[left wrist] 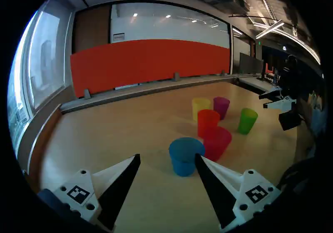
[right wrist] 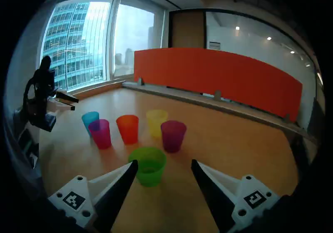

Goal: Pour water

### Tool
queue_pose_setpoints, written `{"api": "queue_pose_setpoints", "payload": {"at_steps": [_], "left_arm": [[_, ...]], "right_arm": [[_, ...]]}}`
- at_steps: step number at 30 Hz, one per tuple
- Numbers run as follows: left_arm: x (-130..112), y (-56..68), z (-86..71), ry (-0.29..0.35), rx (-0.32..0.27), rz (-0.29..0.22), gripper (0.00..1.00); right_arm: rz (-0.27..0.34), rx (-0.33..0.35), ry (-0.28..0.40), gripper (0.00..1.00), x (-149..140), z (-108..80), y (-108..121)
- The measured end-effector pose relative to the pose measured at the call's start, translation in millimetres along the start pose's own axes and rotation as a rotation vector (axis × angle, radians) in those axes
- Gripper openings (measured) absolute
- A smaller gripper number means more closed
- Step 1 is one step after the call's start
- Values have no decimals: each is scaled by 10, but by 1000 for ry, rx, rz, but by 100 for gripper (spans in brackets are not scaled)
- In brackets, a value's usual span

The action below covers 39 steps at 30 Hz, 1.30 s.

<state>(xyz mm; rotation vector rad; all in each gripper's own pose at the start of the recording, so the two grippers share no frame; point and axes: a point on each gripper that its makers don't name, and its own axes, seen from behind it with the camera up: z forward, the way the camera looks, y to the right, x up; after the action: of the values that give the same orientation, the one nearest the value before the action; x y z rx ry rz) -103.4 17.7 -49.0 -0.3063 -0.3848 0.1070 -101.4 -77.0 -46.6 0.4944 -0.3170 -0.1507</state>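
Six tapered, round cups of translucent plastic are noted upright and clustered on a smooth, pale wooden table (left wrist: 125, 124): blue cup (left wrist: 185, 156), pink cup (left wrist: 216, 142), orange cup (left wrist: 207, 122), yellow cup (left wrist: 200, 107), purple cup (left wrist: 221, 106) and green cup (right wrist: 147, 165). The left gripper (left wrist: 166, 156) is held wide open with nothing gripped, the blue cup standing just beyond its pointed black tips. The right gripper (right wrist: 163, 162) is likewise spread and empty, with the green cup just ahead of its tips. Water in any cup could not be confirmed, the interiors being dim.
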Motion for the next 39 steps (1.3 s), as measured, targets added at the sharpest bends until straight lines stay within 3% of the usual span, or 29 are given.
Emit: {"api": "queue_pose_setpoints", "payload": {"at_steps": [6, 15, 27, 33, 39], "left_arm": [[211, -141, -75, 81, 79, -21, 97], [503, -191, -174, 199, 129, -61, 97], [875, -280, -344, 339, 216, -61, 97], [1036, -334, -395, 399, 279, -42, 97], [1174, -308, -399, 446, 320, -13, 97]], "right_arm": [[22, -75, 70, 99, 182, -46, 140], [22, -192, 175, 99, 437, -133, 277], [89, -385, 311, 99, 689, -316, 654], [100, -470, 396, 99, 850, -472, 794], [89, -521, 445, 99, 919, -566, 832]]}}
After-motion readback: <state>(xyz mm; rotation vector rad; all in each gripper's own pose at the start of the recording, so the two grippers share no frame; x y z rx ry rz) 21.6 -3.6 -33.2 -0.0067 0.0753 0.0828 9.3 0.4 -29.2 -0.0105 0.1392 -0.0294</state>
